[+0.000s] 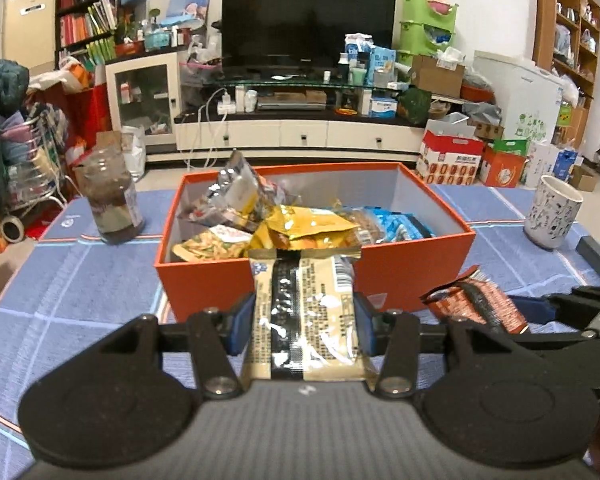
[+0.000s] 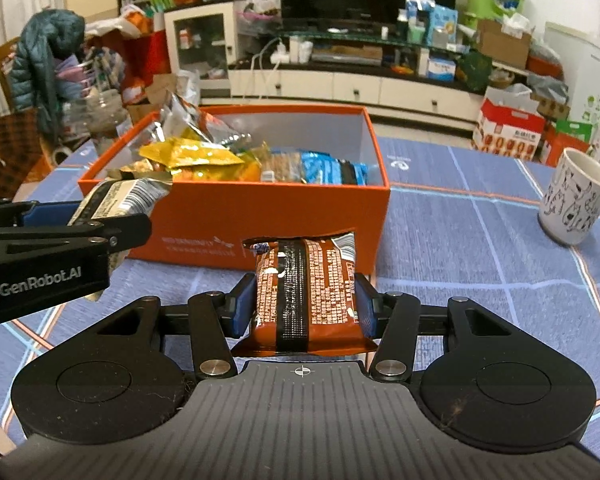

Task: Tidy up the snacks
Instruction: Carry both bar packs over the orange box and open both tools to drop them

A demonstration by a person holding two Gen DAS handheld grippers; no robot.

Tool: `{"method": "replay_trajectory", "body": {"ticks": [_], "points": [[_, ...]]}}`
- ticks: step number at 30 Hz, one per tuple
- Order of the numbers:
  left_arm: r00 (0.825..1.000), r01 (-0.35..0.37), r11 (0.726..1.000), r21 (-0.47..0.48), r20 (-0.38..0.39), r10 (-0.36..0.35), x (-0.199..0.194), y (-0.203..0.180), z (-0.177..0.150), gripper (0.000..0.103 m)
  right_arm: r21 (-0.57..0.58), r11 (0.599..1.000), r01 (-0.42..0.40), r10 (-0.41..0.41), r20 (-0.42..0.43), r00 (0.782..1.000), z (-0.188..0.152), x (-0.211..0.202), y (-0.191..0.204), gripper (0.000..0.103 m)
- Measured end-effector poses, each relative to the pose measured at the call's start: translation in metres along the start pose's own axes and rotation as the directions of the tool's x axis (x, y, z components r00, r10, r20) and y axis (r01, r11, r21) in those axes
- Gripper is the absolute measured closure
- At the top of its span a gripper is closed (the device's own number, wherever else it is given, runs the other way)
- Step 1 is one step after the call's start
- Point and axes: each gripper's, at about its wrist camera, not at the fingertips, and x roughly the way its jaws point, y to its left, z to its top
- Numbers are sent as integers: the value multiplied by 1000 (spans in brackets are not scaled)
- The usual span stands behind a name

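- Left gripper (image 1: 303,322) clamps a beige snack packet (image 1: 303,312) at frame centre, below the orange box (image 1: 260,280); the slick wrapper could slip out.
- Right gripper (image 2: 302,306) pinches a brown snack packet (image 2: 304,296) mid-frame; it could snag the box's near wall.

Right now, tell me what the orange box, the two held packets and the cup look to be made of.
Orange box: probably stiff cardboard with a matte finish, judging by its thin straight walls and grey lining.
Beige packet and brown packet: glossy plastic or foil film, with bright glare, wrinkles and crimped ends.
Cup: likely glazed ceramic, going by its thick rim and smooth white printed surface.
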Motion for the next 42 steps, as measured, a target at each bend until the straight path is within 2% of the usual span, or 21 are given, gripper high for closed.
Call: {"method": "replay_trajectory", "body": {"ticks": [10, 23, 27, 30, 34, 37, 39, 42], "points": [[999, -37, 999, -5, -9, 37, -3, 11, -2, 54, -14, 1000, 10, -10, 30, 999, 7, -19, 6, 65], [996, -81, 996, -33, 37, 82, -21, 30, 6, 54, -31, 999, -5, 8, 90, 996, 15, -41, 25, 65], [995, -81, 995, -66, 54, 84, -26, 43, 14, 54, -16, 1000, -10, 12, 119, 993, 26, -46, 19, 65], [994, -82, 993, -85, 67, 88, -26, 53, 26, 54, 3, 1000, -13, 13, 147, 989, 47, -45, 6, 65], [993, -84, 993, -82, 80, 90, -11, 62, 49, 54, 32, 999, -38, 32, 169, 985, 84, -26, -9, 65], [993, -91, 991, -98, 70, 98, 17, 67, 72, 54, 40, 998, -49, 41, 175, 984, 110, -2, -12, 65], [995, -84, 991, -106, 45, 89, 44, 66, 86, 54, 41, 998, -50, 43, 159, 986, 123, 20, -10, 65], [996, -85, 993, -79, -40, 82, 85, 59, 95, 50, 24, 999, -34, 31, 107, 994, 135, 58, -6, 62]]}}
